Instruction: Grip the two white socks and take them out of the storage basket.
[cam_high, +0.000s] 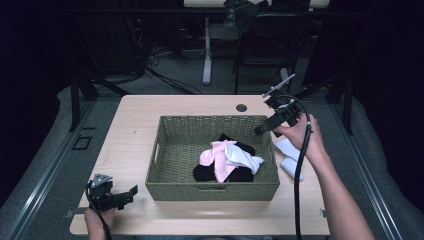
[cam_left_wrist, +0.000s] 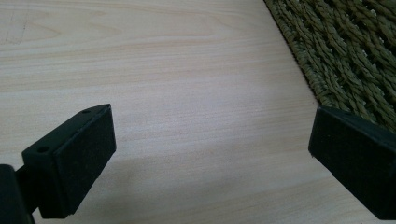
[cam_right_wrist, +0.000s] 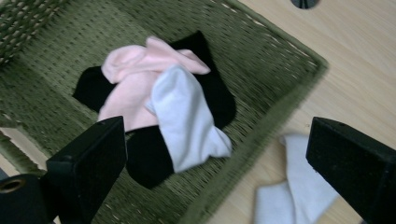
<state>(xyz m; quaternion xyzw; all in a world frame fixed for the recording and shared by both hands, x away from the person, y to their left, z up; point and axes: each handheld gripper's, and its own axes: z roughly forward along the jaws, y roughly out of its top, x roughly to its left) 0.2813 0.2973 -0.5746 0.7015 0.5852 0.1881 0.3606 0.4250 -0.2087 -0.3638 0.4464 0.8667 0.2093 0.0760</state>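
Note:
A green woven basket (cam_high: 210, 190) stands in the middle of the wooden table (cam_high: 130, 135). In it lie a pink sock (cam_high: 215, 157), a white sock (cam_high: 244, 158) and black socks (cam_high: 240, 175), heaped together. My right gripper (cam_high: 259, 131) hovers open above the basket's right rim, with nothing between its jaws. In the right gripper view (cam_right_wrist: 217, 135) the pink sock (cam_right_wrist: 135, 79), white sock (cam_right_wrist: 187, 116) and a black sock (cam_right_wrist: 219, 98) lie below. My left gripper (cam_high: 133, 191) rests open near the basket's front left corner, over bare wood in its own view (cam_left_wrist: 210, 135).
More white socks (cam_high: 288, 156) lie on the table just right of the basket, also seen in the right gripper view (cam_right_wrist: 299, 186). A round cable hole (cam_high: 241, 107) sits behind the basket. The basket wall (cam_left_wrist: 355, 56) is close to my left gripper's right jaw.

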